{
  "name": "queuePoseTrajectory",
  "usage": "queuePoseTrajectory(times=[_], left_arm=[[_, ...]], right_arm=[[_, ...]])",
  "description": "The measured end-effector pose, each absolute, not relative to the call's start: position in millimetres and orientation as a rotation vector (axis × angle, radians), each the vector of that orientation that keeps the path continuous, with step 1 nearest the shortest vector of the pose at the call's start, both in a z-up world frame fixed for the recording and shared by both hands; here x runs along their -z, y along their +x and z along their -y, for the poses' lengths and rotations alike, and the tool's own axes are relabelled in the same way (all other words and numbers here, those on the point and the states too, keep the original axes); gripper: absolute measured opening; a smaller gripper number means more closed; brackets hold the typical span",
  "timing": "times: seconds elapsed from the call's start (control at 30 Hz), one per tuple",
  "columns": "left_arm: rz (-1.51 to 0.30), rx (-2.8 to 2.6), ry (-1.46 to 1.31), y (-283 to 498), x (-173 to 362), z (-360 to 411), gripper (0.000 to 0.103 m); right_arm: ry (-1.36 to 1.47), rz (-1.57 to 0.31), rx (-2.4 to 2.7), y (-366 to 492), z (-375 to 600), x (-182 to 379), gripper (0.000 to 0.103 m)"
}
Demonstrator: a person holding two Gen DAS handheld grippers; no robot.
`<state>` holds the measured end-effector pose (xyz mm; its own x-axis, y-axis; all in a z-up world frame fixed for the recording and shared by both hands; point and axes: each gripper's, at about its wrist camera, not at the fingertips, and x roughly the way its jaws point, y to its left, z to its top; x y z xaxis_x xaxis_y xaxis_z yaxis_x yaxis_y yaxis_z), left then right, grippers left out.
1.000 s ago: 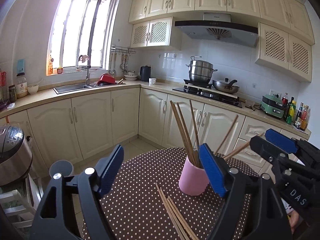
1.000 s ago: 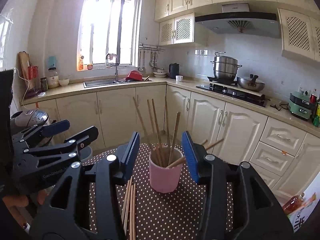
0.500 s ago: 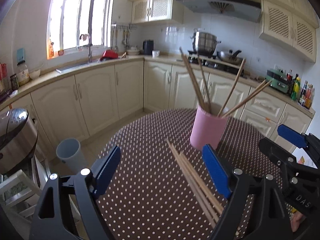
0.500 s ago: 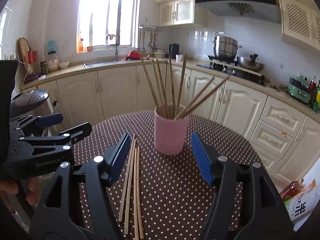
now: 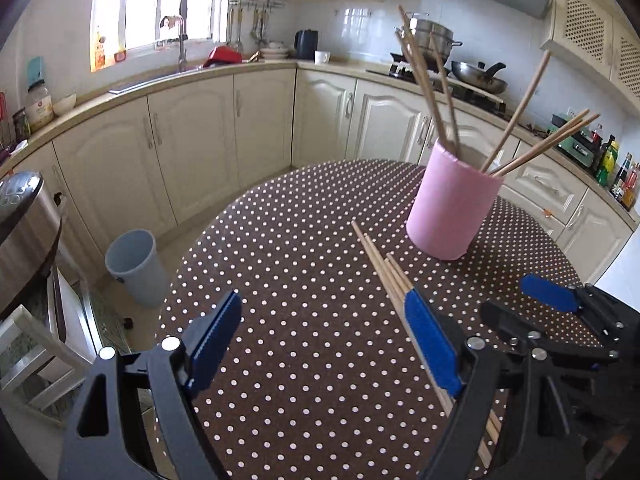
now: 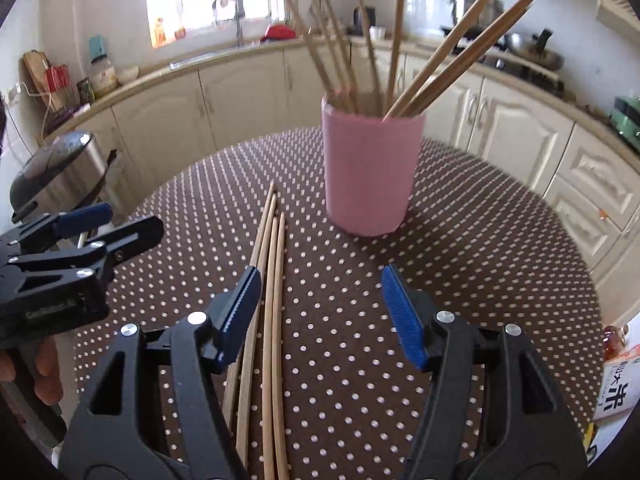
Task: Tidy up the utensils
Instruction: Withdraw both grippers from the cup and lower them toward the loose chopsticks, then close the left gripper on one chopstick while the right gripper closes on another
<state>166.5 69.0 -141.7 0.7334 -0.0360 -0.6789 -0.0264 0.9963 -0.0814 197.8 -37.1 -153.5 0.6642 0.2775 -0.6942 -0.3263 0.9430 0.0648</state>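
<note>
Since a second ago, I see both open, empty grippers, left gripper (image 5: 324,344) and right gripper (image 6: 320,312), lower over loose wooden chopsticks (image 6: 272,280); the right's jaws just widened; smooth pink cylindrical cup (image 6: 370,172) looms nearer.

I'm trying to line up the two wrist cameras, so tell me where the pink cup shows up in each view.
Left wrist: pink cup right of centre, beyond the loose chopsticks.
Right wrist: pink cup just right of centre, upper half.
Shared landmark: the loose chopsticks lying on the dotted tablecloth.
</note>
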Motion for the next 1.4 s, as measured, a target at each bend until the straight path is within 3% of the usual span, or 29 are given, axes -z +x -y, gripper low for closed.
queuePoseTrajectory(times=[0.07, 0.13, 0.9, 0.97, 1.4], left_arm=[[-0.759, 0.004, -0.084, 171, 147, -71, 0.082], [-0.771, 0.004, -0.089, 175, 150, -73, 0.082], [-0.871, 0.036, -0.143, 221, 176, -68, 0.082], [-0.884, 0.048, -0.15, 225, 179, -64, 0.082], [-0.948, 0.016, -0.043, 256, 196, -31, 0.082]], right_arm=[[-0.068, -0.805, -0.364, 205, 31, 161, 0.042], [-0.052, -0.849, -0.394, 215, 27, 170, 0.035], [-0.124, -0.965, -0.444, 256, -2, 187, 0.031], [-0.163, -0.975, -0.435, 256, 0, 188, 0.023], [-0.092, -0.975, -0.471, 249, 23, 190, 0.022]])
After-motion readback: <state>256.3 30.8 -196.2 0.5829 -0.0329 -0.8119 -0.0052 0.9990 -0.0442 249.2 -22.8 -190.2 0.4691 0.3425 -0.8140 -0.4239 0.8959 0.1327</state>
